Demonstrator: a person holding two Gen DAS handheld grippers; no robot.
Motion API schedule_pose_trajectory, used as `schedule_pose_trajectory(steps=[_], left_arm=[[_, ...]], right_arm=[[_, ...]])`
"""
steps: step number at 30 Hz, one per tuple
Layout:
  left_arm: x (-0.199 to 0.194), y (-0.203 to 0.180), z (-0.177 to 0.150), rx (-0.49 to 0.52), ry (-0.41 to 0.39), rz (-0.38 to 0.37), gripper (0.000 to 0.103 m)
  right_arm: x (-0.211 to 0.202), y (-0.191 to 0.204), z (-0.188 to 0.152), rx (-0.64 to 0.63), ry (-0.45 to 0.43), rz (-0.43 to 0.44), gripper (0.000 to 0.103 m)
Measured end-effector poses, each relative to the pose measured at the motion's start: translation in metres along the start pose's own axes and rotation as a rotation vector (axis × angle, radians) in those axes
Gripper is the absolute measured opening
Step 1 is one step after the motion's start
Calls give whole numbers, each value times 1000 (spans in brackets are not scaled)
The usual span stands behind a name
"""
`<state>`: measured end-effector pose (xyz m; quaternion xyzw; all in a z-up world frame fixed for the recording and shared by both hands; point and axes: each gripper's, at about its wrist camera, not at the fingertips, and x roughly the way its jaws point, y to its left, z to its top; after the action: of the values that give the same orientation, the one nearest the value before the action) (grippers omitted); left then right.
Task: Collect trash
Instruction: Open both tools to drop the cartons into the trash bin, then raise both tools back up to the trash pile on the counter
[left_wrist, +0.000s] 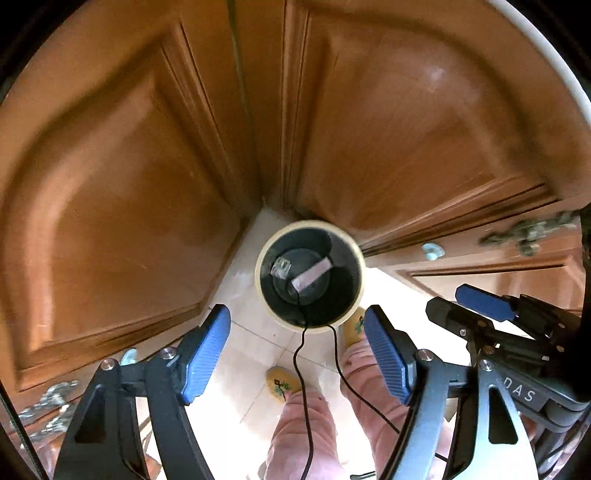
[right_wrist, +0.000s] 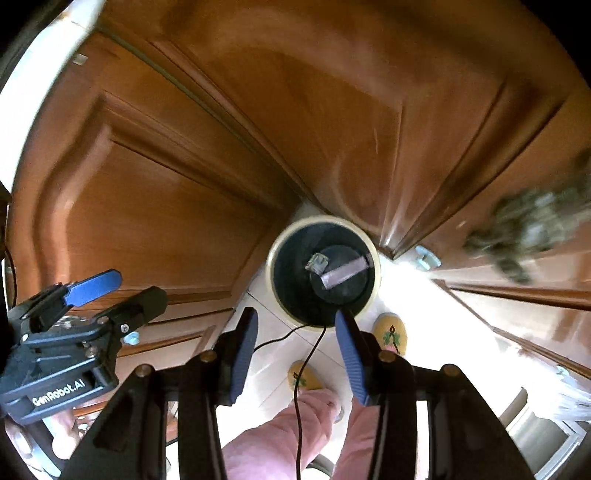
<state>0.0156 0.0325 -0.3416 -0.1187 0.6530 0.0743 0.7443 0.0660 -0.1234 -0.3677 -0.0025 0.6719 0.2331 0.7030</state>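
Note:
A round trash bin with a cream rim (left_wrist: 258, 275) (right_wrist: 269, 275) stands on the pale floor in the corner where the wooden cabinets meet. On its dark bottom lie a pale flat strip (left_wrist: 312, 278) (right_wrist: 345, 275) and a small crumpled clear piece (left_wrist: 281, 266) (right_wrist: 317, 264). My left gripper (left_wrist: 297, 314) (right_wrist: 140, 284) hangs high above the bin, pointing straight down, open and empty. Beside it my right gripper (right_wrist: 295, 314) (left_wrist: 443, 301) is also above the bin, open less wide, with nothing between its blue pads.
Brown cabinet doors (left_wrist: 129, 177) (right_wrist: 155, 206) wall in the bin on two sides. A person's pink trouser legs (left_wrist: 306, 432) and yellow slippers (right_wrist: 389, 332) stand just in front of the bin. Thin black cables (left_wrist: 301, 369) dangle down toward the rim.

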Motion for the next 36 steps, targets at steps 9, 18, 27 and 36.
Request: schedule_pose_trajectory(steps=[9, 18, 27, 36], left_arm=[[-109, -8, 1, 48, -119, 6, 77], [-214, -17, -2, 83, -299, -7, 77], [-294, -31, -3, 165, -456, -39, 81], [-362, -56, -4, 268, -598, -66, 86]], right_arm=[[-98, 37, 2, -60, -100, 1, 44], [-199, 73, -12, -122, -220, -5, 44], [-266, 88, -34, -141, -374, -40, 44], [-323, 105, -44, -118, -499, -68, 44]])
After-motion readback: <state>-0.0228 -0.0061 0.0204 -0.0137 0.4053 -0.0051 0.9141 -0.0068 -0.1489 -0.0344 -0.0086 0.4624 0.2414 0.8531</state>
